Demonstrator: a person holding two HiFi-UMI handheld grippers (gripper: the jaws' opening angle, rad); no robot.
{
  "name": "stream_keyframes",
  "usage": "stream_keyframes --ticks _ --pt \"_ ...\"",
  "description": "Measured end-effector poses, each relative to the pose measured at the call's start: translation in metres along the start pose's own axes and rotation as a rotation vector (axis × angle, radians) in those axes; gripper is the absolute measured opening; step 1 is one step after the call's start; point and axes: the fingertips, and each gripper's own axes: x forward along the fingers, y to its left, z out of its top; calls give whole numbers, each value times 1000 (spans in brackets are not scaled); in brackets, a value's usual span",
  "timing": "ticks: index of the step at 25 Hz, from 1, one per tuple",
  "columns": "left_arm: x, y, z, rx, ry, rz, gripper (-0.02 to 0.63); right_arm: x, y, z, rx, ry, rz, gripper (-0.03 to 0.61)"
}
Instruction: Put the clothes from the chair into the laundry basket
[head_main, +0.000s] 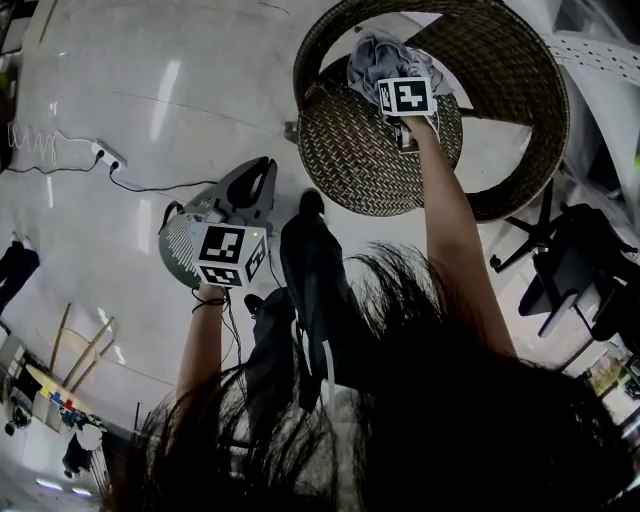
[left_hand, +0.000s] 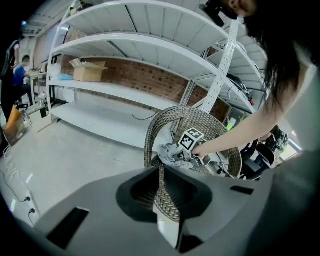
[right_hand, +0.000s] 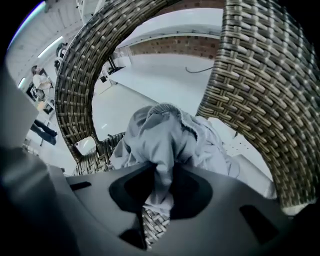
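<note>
Head view first: the bottom half was mostly the person's own dark hair and legs, so the floor under them was lost. One wicker chair sat up top, and one crumpled bundle of grey clothes lay at the seat's far edge, right against the backrest hoop. How many garments were in it, no idea; it was all one heap with no clear long side. The right tongs pointed down into the bundle, tips buried under their marker cube. The left tongs hung over the floor, well apart from the chair. A greenish mesh thing poked out from under them. It might be the basket, but I couldn't tell, as most of it was covered.

Left gripper view: the left tongs looked pressed together with nothing in them, just a single narrow strip down the middle. Past them the chair's open side was toward the camera. The bundle spread sideways near the seat's edge on the picture's left, wider than tall, with the right tongs on it.

Right gripper view: the right tongs were pinching a fold of the clothes, the fold running straight along the tongs' line and the rest bunched above. Fabric covered the tips, and the chair's hoop ran off the frame.
</note>
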Motion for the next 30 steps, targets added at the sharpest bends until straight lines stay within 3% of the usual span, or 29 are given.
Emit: stream_keyframes --ticks 1,5,11,20,30 --pt "0 -1 2 -2 -5 -1 41 -3 -1 0 22 2 4 79" --pt "-2 -6 11 2 -26 -11 41 -15 -2 -3 141 -24 62 64" --pt "-21 -12 22 20 -51 -18 41 -65 13 7 288 -169 213 60" --pt "-76 -30 43 37 -119 4 41 -166 39 16 283 -297 310 49" --pt "-179 -41 76 53 -248 64 41 -303 99 45 260 -424 404 49"
